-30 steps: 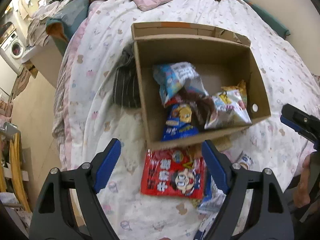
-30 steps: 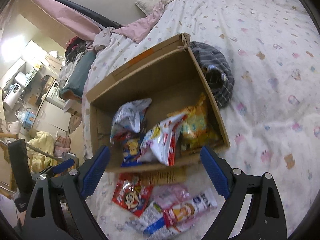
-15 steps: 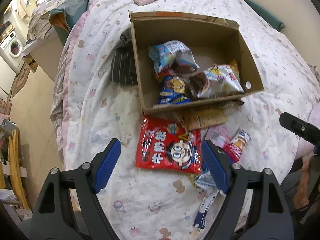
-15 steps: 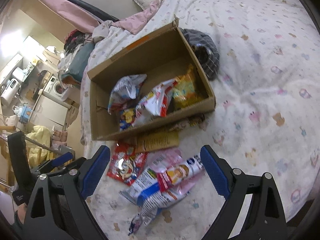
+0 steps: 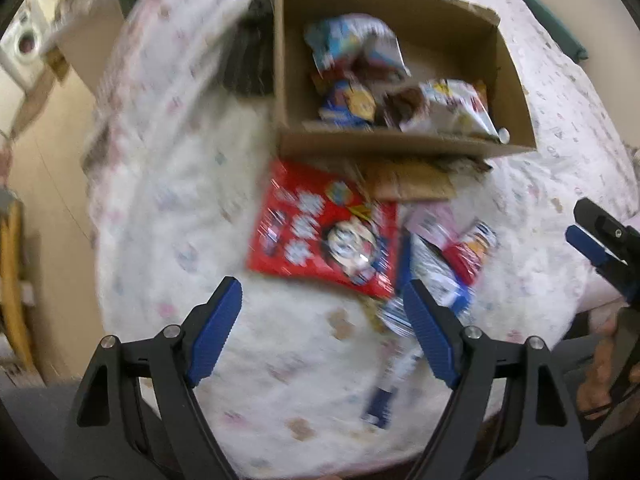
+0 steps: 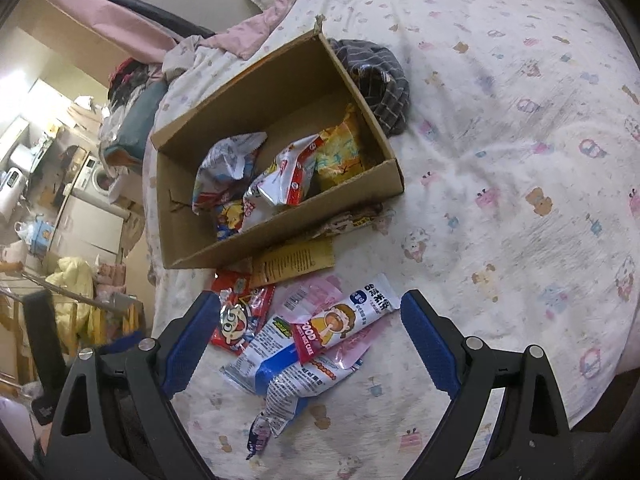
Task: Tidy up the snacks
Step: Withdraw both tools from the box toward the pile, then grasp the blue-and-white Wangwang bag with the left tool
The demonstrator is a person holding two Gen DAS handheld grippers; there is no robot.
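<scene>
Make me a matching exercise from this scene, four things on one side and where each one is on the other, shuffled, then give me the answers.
Things:
1. yellow bag
2. red bag
3. striped cloth
4. brown flat packet

Places:
A. outside the box, against its far side wall
B. on the bed, nearest the left gripper
C. inside the box
D. against the box's front wall

Pairs: 1-C, 2-B, 3-A, 4-D

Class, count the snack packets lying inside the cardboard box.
4 visible in the cardboard box: white-blue packet left, blue packet front, white-red packet centre, yellow packet right. More may hide underneath.
</scene>
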